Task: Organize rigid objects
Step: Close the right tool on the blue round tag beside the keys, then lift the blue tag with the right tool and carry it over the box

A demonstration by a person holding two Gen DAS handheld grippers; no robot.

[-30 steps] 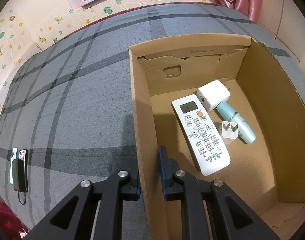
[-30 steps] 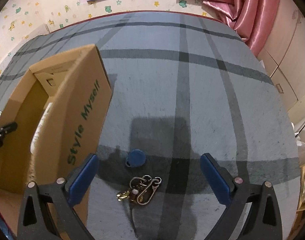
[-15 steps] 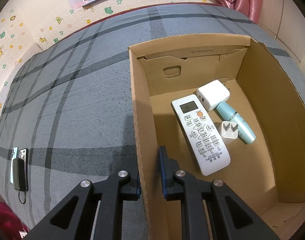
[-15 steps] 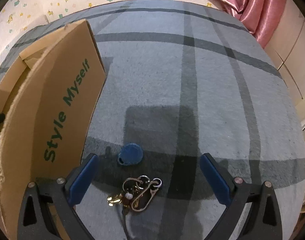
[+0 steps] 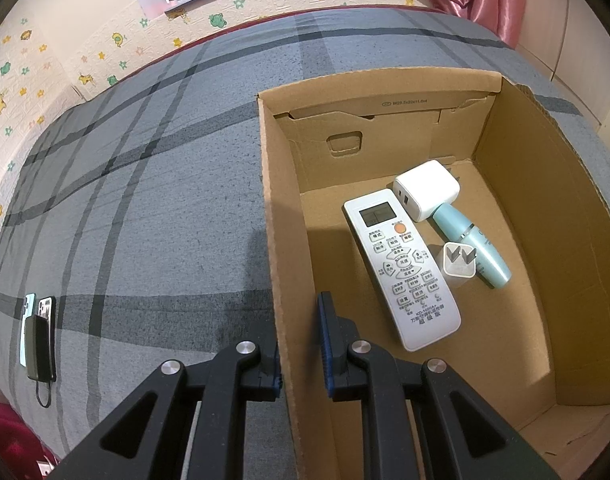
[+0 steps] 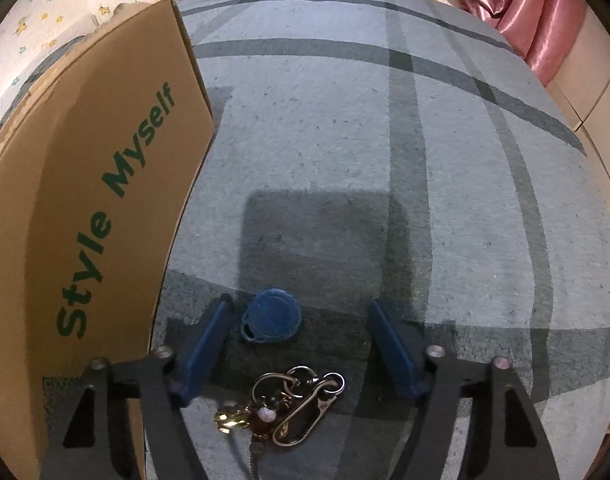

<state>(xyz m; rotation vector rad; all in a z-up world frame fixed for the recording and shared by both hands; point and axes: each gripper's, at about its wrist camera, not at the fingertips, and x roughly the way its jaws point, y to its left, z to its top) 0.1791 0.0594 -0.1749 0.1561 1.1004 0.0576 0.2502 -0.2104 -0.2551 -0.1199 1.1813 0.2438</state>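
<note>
In the left wrist view an open cardboard box point(image 5: 289, 200) stands on a grey plaid bedspread. Inside lie a white remote point(image 5: 401, 264), a white charger point(image 5: 427, 190), a small white plug point(image 5: 459, 264) and a teal bottle point(image 5: 477, 248). My left gripper point(image 5: 299, 340) is shut on the box's left wall, one finger outside and one inside. In the right wrist view a key bunch point(image 6: 293, 404) with a round blue tag point(image 6: 273, 318) lies on the bedspread beside the box point(image 6: 105, 200). My right gripper point(image 6: 299, 304) is low over it, jaws closing, the tag between the pads and untouched.
Two phones with a black power bank point(image 5: 39, 332) lie at the bedspread's left edge. A pink curtain point(image 6: 537, 8) hangs at the far right, and a wall with cartoon stickers point(image 5: 105, 52) runs behind the bed. Open bedspread point(image 6: 385, 140) stretches beyond the keys.
The right gripper has sunk closer to the keys and its jaws have narrowed from wide apart to either side of the blue tag. The left gripper and the box have not moved.
</note>
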